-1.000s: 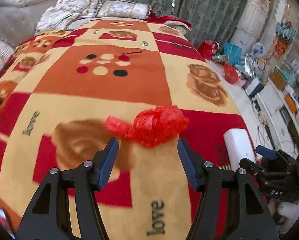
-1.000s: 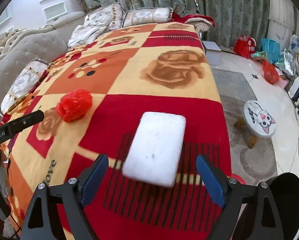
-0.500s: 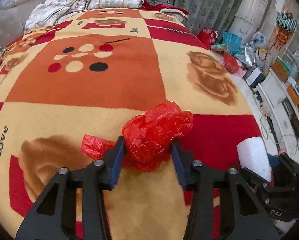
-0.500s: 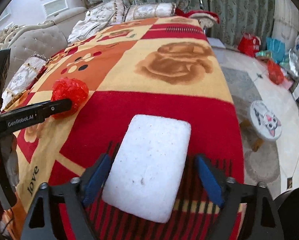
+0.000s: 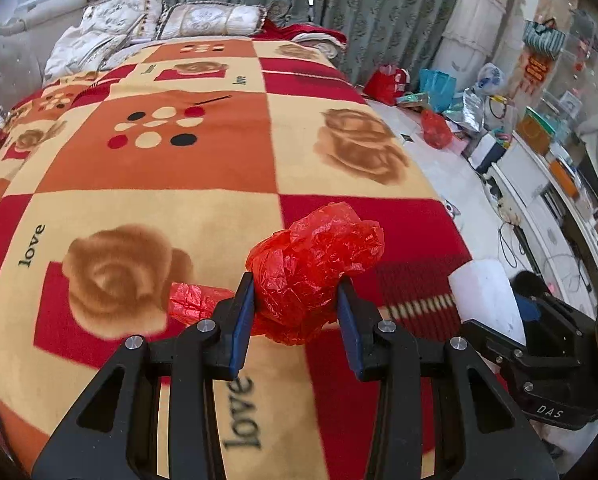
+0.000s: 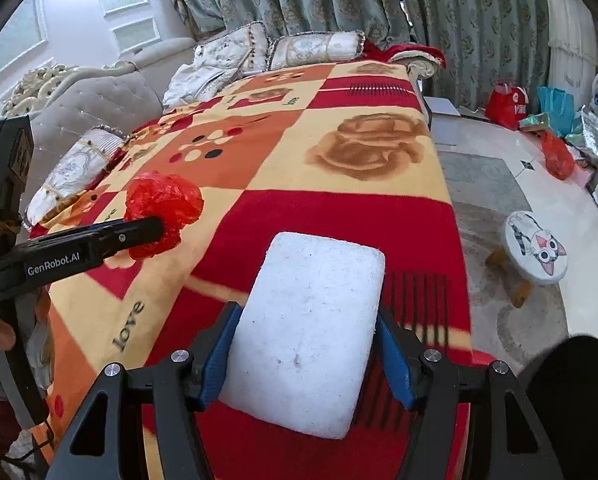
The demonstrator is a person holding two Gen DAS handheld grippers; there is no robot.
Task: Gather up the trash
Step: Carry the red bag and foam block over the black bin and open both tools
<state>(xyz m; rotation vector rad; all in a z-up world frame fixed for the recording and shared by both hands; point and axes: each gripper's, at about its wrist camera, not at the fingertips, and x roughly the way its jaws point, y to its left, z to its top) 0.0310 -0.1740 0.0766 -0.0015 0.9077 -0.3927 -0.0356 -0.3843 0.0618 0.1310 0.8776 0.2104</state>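
My left gripper [image 5: 297,300] is shut on a crumpled red plastic bag [image 5: 315,264] and holds it above the patterned blanket [image 5: 159,184] on the bed. A loose tail of the bag hangs out to the left. My right gripper [image 6: 303,344] is shut on a white foam block [image 6: 307,328] and holds it over the red part of the blanket near the bed's right edge. The red bag [image 6: 161,208] and the left gripper's finger show at the left of the right wrist view. The foam block [image 5: 485,296] shows at the right of the left wrist view.
Pillows [image 5: 211,20] lie at the bed's head before green curtains. A padded headboard [image 6: 95,100] runs along the left. On the floor to the right are a small cat-face stool [image 6: 537,248], red and blue bags [image 5: 387,84] and a black bin rim [image 6: 575,396].
Both grippers closed from open onto their objects, the left on the red bag, the right on the foam block. Both objects have since risen off the blanket.
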